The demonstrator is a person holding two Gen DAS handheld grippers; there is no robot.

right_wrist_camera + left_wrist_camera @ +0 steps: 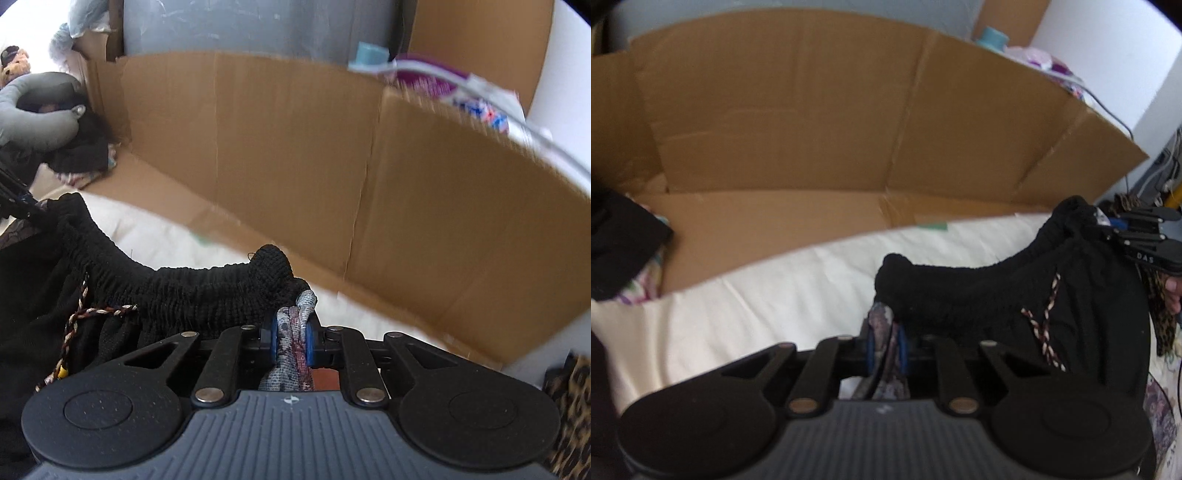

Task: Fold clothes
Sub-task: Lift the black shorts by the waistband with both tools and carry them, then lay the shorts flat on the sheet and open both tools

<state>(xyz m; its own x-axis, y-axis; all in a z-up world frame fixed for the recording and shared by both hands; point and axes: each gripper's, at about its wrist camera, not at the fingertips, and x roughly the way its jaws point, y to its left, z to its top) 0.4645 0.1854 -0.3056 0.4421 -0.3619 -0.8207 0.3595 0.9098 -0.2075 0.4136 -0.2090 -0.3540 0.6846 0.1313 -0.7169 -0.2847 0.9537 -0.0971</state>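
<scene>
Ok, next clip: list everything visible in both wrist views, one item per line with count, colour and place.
black garment: one, black with gathered waistband and patterned lining, held up between both grippers
drawstring: one, braided red, white and dark, hanging from the waistband
cardboard box: one, brown, opened out behind the bedding
bedding: one, cream, under the garment
clothes pile: dark and patterned pieces, far left corner of the box, count unclear
neck pillow: one, grey, above that pile
leopard-print fabric: one, brown and black, lower right
left gripper: black with blue pads, shut on the garment
right gripper: black with blue pads, shut on the garment
</scene>
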